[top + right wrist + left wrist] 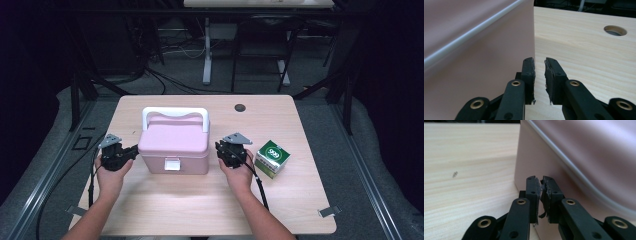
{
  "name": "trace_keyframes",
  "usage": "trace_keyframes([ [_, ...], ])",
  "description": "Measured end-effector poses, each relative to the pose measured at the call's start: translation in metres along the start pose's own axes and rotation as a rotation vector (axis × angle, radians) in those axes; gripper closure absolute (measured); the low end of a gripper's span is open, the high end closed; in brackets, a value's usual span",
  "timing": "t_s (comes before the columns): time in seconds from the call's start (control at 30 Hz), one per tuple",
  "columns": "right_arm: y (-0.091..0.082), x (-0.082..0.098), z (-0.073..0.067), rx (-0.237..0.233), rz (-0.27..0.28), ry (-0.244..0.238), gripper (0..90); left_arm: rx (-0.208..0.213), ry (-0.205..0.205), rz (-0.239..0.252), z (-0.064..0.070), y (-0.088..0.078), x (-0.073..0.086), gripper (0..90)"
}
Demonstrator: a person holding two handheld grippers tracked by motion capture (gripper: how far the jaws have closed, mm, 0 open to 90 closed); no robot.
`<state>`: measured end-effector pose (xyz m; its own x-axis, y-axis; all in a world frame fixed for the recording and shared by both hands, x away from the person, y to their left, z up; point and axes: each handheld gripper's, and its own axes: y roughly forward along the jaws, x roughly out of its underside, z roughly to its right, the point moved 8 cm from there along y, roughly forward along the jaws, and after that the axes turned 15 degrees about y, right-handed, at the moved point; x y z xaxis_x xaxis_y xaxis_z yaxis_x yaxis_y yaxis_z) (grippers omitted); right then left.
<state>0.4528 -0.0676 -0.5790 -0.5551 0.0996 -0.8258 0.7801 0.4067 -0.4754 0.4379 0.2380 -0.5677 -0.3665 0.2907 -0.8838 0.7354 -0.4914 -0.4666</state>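
Counter (150, 210): light wood, takes up the centre of the high view, cable hole (240, 107) near its top edge. Pink box (173, 145) sits centre-left of the frame, lid down, white handle (175, 114) arched over the top toward the far side, white latch (172, 164) on the wall facing the bottom of the frame. Green carton (272, 158) lies to the right of centre, well clear of the box. Left gripper (134, 150) is at the box's left wall, right gripper (220, 149) just off its right wall; a hand behind each, coming up from the bottom edge. Fingers on both are nearly together with nothing between them: in the left gripper view the pads (540, 192) almost meet, tips at or touching the pink wall; in the right gripper view a slim gap stays between the pads (531, 72), with the wall just left of them. Reads as a two-sided squeeze to shift or steady the box. To do it well: contact low on both walls at matching height, press in evenly so it doesn't yaw, keep off the lid seam and latch, slide rather than lift, and don't sweep the right side into the carton.
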Motion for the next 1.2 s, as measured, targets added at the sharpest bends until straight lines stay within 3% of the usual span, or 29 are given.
trace_keyframes([
  [0.07, 0.000, 0.000, 0.001, 0.002, 0.013, 0.002, 77.8, -0.024, 0.008, 0.024, 0.006, 0.002, -0.003, 81.1],
  [0.17, 0.000, 0.000, -0.002, -0.018, 0.047, 0.007, 77.9, -0.006, 0.020, 0.037, 0.017, 0.006, -0.004, 81.5],
  [0.2, -0.002, 0.001, -0.004, 0.004, 0.056, -0.003, 84.5, -0.013, 0.027, 0.035, 0.019, 0.006, -0.005, 83.0],
  [0.27, -0.003, 0.001, -0.003, 0.005, 0.059, -0.003, 85.5, -0.018, 0.031, 0.040, 0.023, 0.007, -0.006, 83.7],
  [0.3, -0.004, 0.002, -0.003, -0.017, 0.059, 0.028, 88.7, -0.015, 0.028, 0.044, 0.024, 0.008, -0.006, 85.6],
  [0.33, -0.004, 0.002, -0.003, -0.017, 0.059, 0.028, 88.7, -0.015, 0.026, 0.047, 0.024, 0.008, -0.006, 85.6],
  [0.4, -0.005, 0.003, -0.004, -0.011, 0.066, 0.024, 90.0, -0.020, 0.024, 0.052, 0.027, 0.008, -0.006, 89.6],
  [0.43, -0.005, 0.003, -0.004, -0.006, 0.072, 0.024, 90.0, -0.042, 0.032, 0.049, 0.029, 0.008, -0.006, 89.8],
  [0.57, -0.011, 0.005, -0.004, 0.022, 0.096, 0.028, 90.0, -0.037, 0.013, 0.059, 0.034, 0.008, -0.005, 90.0],
  [0.83, -0.024, 0.010, 0.002, 0.041, 0.092, 0.035, 90.0, -0.036, 0.035, 0.050, 0.049, 0.006, -0.005, 90.0],
  [1.0, -0.036, 0.015, 0.005, 0.050, 0.082, 0.008, 90.0, -0.031, 0.036, 0.036, 0.061, 0.002, -0.005, 90.0],
  [1.2, -0.056, 0.023, 0.009, 0.050, 0.056, -0.012, 90.0, -0.047, 0.068, 0.011, 0.079, -0.006, -0.002, 90.0],
])
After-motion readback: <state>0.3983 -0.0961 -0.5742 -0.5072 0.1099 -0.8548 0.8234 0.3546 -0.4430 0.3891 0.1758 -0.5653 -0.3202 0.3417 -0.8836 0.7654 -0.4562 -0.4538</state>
